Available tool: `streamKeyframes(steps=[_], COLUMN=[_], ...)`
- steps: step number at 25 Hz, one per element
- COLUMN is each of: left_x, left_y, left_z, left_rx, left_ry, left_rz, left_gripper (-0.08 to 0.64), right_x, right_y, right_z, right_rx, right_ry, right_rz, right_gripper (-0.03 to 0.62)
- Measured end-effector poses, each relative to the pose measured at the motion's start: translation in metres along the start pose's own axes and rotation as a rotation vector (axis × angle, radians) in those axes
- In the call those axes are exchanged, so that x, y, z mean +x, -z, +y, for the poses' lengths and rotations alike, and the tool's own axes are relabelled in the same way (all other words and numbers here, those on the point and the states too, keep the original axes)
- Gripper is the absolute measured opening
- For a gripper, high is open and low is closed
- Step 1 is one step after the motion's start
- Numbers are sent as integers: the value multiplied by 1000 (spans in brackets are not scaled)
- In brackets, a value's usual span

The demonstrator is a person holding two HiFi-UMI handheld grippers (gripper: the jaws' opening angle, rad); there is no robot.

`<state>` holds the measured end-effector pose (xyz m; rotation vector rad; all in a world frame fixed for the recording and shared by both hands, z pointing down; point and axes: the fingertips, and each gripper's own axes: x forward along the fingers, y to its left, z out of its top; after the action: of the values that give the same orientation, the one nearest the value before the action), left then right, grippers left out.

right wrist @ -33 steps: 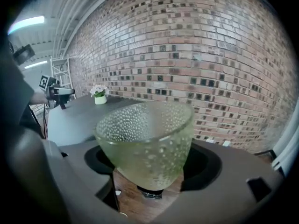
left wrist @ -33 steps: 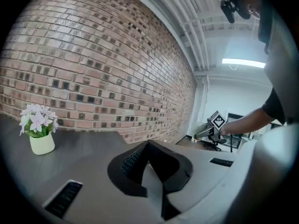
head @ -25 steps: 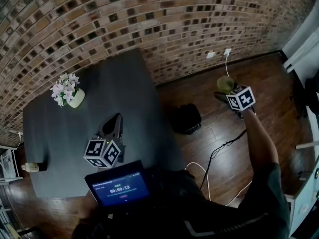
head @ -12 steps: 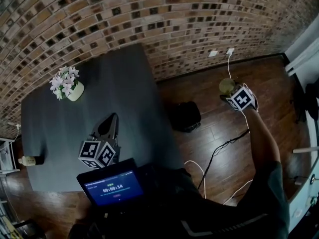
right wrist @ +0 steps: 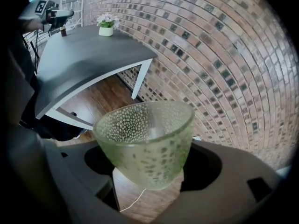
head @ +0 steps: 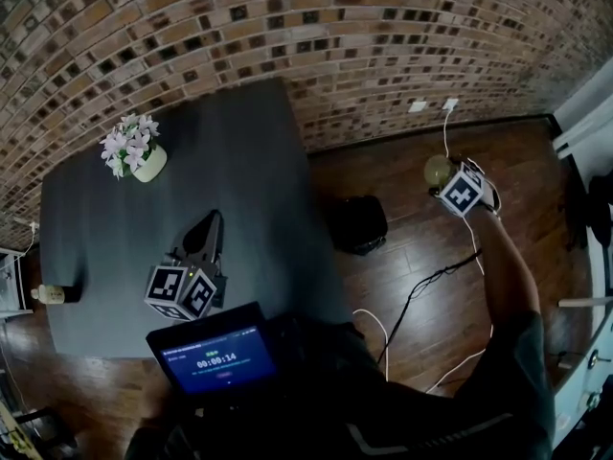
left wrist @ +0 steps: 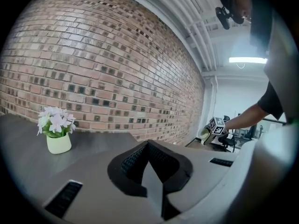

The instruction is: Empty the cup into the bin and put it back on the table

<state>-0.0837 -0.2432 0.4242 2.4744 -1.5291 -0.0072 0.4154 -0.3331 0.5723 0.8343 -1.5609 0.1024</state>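
Two tongs are in view, and only one carries anything. My right tongs (head: 448,182) are clamped, jaws spread wide, round the lower body of the pale green, dimpled glass cup (right wrist: 145,139), with one pad on each side; the cup sits tilted in the grip. I cannot tell whether anything is inside it. It hangs in the air over the brown wooden floor (head: 412,247), close to the brick wall (head: 316,36), out to the right of the dark grey counter (head: 259,161) and well apart from it. The black, rounded bin (head: 356,225) stands on the floor just beside the counter's right edge, between the counter and the cup; the cup is off to its right, not above it. My left tongs (head: 213,226) sit over the middle of the counter, jaws pressed together with nothing between them. On the counter's far left part stands a pale green pot of white flowers (head: 134,156), and a small bottle (head: 53,295) stands at its left edge. A dark screen with a blue timer panel (head: 218,360) shows close to the person's body.
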Motion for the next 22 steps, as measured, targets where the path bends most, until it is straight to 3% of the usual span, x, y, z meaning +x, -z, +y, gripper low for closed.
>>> streamKeyframes(steps=[13, 16, 22], left_x=[-3, -3, -6], left_y=[-2, -3, -9], left_z=[-7, -6, -3], left_rx=[2, -1, -7], left_ry=[6, -4, -23], left_rz=[-18, -24, -58], left_gripper=[-9, -9, -9], right_x=[-16, -13, -25], right_y=[7, 9, 2], right_z=[-13, -10, -18], right_rx=[-157, -198, -254], right_ry=[99, 78, 123], right_rz=[145, 164, 203], right_gripper=[391, 391, 391])
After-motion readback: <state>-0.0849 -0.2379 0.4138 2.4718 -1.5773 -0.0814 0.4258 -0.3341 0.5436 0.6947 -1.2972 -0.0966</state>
